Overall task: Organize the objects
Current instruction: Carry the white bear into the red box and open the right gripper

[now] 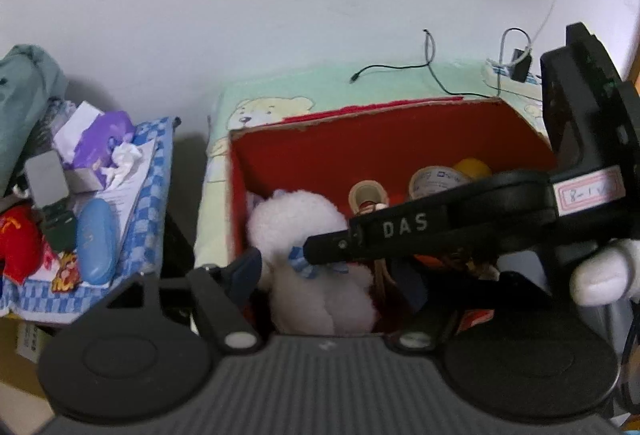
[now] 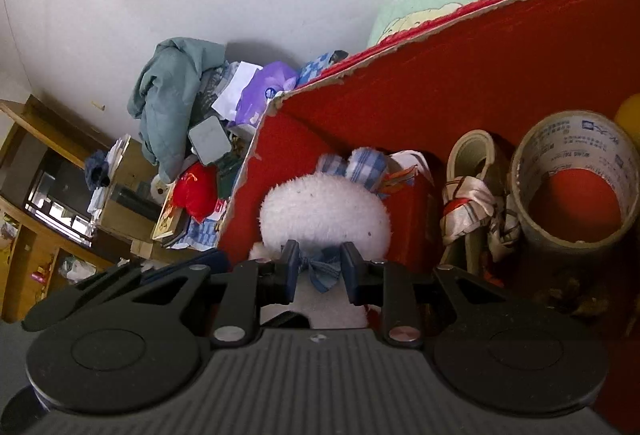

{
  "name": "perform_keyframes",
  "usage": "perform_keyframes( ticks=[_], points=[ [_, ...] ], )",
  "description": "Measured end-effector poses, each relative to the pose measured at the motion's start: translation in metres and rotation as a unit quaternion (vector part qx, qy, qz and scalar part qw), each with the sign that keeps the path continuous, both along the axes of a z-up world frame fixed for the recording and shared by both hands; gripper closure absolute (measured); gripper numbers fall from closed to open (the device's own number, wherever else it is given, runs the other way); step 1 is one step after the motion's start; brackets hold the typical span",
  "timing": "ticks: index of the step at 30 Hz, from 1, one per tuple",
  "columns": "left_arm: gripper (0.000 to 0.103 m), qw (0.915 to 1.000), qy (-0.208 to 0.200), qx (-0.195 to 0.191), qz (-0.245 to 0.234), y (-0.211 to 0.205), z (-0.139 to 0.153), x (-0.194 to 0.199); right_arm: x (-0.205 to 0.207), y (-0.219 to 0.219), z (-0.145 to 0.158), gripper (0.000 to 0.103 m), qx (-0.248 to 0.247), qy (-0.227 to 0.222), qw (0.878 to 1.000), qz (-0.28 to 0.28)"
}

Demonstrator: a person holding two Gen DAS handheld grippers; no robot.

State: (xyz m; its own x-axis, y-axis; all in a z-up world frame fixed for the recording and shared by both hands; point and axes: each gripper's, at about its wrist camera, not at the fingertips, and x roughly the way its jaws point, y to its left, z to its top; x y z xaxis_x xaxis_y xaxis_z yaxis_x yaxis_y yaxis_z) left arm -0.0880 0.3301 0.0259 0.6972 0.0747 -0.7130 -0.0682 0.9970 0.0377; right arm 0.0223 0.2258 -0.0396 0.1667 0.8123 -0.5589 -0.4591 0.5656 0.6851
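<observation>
While my right gripper (image 2: 320, 267) pinches the white plush toy (image 2: 324, 211) at its blue bow, the toy sits low inside the red box (image 2: 460, 67) beside the tape rolls (image 2: 576, 175). My left gripper (image 1: 332, 275) stands open, apparently touching nothing. Placing step; next I release and withdraw.
</observation>
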Motion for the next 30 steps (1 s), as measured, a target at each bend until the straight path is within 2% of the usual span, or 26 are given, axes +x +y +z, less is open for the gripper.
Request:
perform_keyframes(
  ticks=[2, 3, 5, 6, 9, 13, 20, 30],
  points=[
    [0.035, 0.9999, 0.007, 0.003, 0.007, 0.000, -0.002, 0.001, 0.000, 0.002, 0.000, 0.075, 0.006, 0.010, 1.000, 0.015],
    [0.034, 0.9999, 0.010, 0.003, 0.010, 0.001, -0.003, 0.002, 0.000, 0.003, 0.002, 0.075, 0.006, 0.009, 1.000, 0.015],
    [0.036, 0.9997, 0.019, 0.000, 0.017, 0.001, -0.005, 0.005, -0.001, -0.003, 0.005, 0.075, 0.011, 0.003, 1.000, 0.009],
    [0.041, 0.9995, 0.024, 0.002, 0.022, 0.001, -0.006, 0.007, -0.001, -0.008, 0.006, 0.075, 0.016, 0.003, 1.000, 0.005],
    [0.043, 0.9987, 0.035, 0.008, 0.038, 0.000, -0.009, 0.013, 0.001, -0.019, 0.013, 0.075, 0.029, -0.003, 0.999, -0.016],
    [0.043, 0.9978, 0.046, 0.010, 0.046, -0.002, -0.011, 0.020, 0.005, -0.037, 0.015, 0.076, 0.025, -0.007, 0.998, -0.057],
    [0.042, 0.9952, 0.077, 0.020, 0.057, -0.009, -0.019, 0.031, 0.003, -0.056, 0.012, 0.076, -0.022, -0.041, 0.994, -0.099],
    [0.035, 0.9939, 0.084, 0.034, 0.062, -0.021, -0.023, 0.032, -0.007, -0.064, 0.003, 0.076, -0.062, -0.063, 0.991, -0.104]
  ],
)
